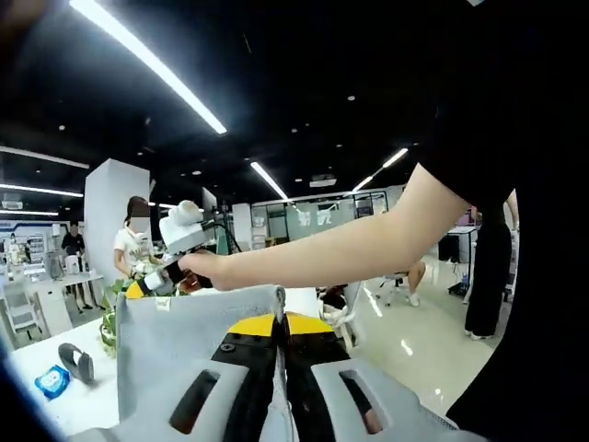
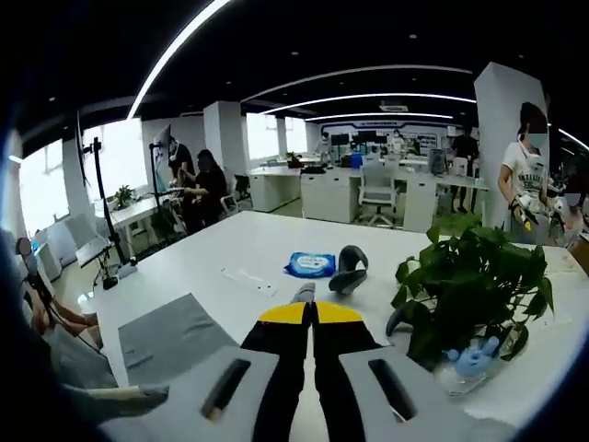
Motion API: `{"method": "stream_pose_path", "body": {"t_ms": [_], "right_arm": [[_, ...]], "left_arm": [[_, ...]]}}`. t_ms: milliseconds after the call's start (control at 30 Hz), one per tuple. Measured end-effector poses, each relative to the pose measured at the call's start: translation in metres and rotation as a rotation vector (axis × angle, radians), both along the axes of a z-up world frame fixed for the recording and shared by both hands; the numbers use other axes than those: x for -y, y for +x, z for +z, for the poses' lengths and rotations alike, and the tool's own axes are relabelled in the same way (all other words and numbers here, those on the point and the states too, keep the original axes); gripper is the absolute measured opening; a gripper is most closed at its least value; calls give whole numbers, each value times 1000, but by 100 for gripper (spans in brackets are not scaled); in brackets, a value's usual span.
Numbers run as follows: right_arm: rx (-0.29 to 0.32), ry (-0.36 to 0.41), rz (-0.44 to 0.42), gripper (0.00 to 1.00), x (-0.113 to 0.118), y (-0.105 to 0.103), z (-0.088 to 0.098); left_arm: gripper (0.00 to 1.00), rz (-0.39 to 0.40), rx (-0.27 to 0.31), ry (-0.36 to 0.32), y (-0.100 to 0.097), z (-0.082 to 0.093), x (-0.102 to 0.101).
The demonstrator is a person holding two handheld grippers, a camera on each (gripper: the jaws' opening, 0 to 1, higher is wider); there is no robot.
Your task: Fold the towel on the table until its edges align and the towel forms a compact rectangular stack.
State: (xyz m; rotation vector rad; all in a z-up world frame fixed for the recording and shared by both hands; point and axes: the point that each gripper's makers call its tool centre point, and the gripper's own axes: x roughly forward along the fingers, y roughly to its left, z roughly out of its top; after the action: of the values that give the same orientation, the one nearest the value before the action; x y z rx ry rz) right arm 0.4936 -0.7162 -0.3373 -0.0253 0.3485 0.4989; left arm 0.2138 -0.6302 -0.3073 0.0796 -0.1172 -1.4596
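Grey towel (image 1: 198,336) between raised left fingers (image 1: 248,354)

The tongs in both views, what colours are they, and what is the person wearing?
Both pairs look alike. The left tongs and the right tongs have black jaws with yellow tips, set in pale grey bodies that each have two slanted dark slots. In the left gripper view the person's arm is bare, coming from a short black sleeve.

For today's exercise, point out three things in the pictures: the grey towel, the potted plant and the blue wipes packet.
grey towel (image 1: 198,318): left gripper view, raised upper fold.
potted plant (image 2: 474,281): right gripper view, leaf mass.
blue wipes packet (image 2: 310,265): right gripper view, packet's top face.
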Motion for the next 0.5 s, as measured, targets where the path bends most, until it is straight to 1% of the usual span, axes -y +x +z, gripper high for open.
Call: {"method": "stream_pose_path", "body": {"t_ms": [200,333,433,500], "right_arm": [[10,6,-1,0,9,7,7],[17,7,-9,0,14,10,11],[24,29,-8,0,15,12,17],[32,27,-10,0,15,11,21]], "left_arm": [[2,-5,-16,-26,-1,8,3],[2,-4,-7,-42,-1,16,6],[2,-4,7,-43,-2,19,6],[2,1,17,-43,-2,20,4]]}}
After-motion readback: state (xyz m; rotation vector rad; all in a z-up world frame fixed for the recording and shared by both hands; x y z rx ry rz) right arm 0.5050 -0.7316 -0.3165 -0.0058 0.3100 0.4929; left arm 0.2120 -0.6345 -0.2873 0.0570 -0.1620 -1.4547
